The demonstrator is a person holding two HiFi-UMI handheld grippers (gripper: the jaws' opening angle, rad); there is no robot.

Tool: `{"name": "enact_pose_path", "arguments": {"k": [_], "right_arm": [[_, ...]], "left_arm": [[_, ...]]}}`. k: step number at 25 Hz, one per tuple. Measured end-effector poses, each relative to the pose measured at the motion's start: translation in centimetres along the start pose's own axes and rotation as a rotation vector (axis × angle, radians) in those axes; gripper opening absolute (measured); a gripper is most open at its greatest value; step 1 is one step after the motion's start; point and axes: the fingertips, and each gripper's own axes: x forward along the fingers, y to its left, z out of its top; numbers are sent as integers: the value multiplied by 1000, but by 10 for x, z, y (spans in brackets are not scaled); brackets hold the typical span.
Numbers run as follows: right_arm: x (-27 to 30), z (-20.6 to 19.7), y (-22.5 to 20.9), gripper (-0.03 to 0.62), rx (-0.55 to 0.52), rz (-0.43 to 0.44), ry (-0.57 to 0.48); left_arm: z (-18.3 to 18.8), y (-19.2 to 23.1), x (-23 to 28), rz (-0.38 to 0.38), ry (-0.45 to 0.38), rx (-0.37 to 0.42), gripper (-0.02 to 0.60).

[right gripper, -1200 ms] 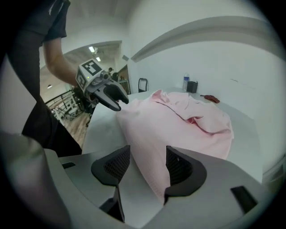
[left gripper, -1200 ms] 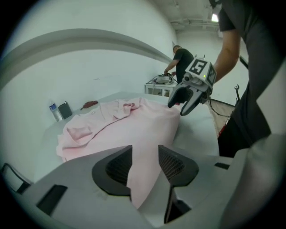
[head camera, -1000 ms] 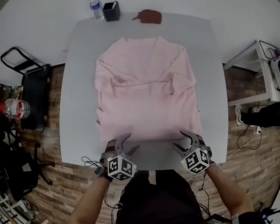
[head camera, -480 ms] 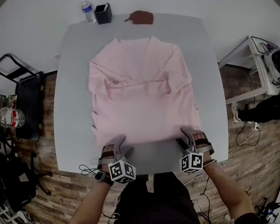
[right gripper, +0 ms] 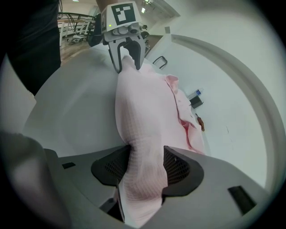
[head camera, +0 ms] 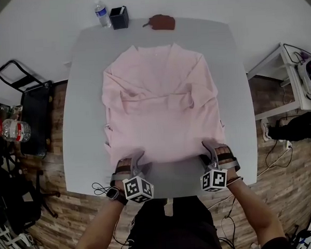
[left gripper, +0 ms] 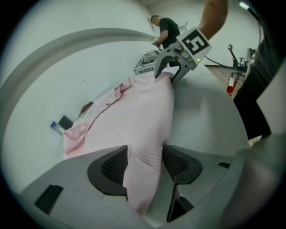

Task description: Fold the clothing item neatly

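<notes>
A pink shirt (head camera: 160,110) lies spread flat on the grey table (head camera: 84,109), sleeves folded in across its middle and collar at the far end. My left gripper (head camera: 138,163) is at the near left corner of the hem. Its jaws have just been closing, and the pads press on a bunched fold of the hem (left gripper: 147,147). My right gripper (head camera: 209,151) is at the near right corner, shut on the hem (right gripper: 143,161). Each gripper view shows the other gripper across the raised hem: the right gripper (left gripper: 172,74) and the left gripper (right gripper: 127,56).
A water bottle (head camera: 102,14), a black holder (head camera: 119,17) and a brown pouch (head camera: 160,22) stand along the table's far edge. A black cart (head camera: 26,97) is on the floor at the left and a white stand (head camera: 288,83) at the right.
Both grippers moved forward from the bare table edge onto the shirt's near hem. The hem is now bunched between each pair of jaws.
</notes>
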Motion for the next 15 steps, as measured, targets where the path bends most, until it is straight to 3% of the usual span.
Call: {"name": "enact_pose_path", "arguments": {"k": [2, 3, 4, 6, 15], "right_arm": [[2, 0, 3, 231, -4, 21, 8], [4, 1, 5, 200, -6, 33, 11], [5, 1, 7, 108, -10, 44, 12], [5, 2, 9, 55, -14, 64, 17], [-56, 12, 15, 46, 40, 212, 15]], "left_arm": [[1, 4, 2, 15, -5, 16, 200], [3, 7, 3, 26, -9, 16, 112], [4, 8, 4, 29, -8, 16, 39], [4, 8, 6, 9, 5, 26, 26], [10, -21, -52, -272, 60, 33, 23]]}}
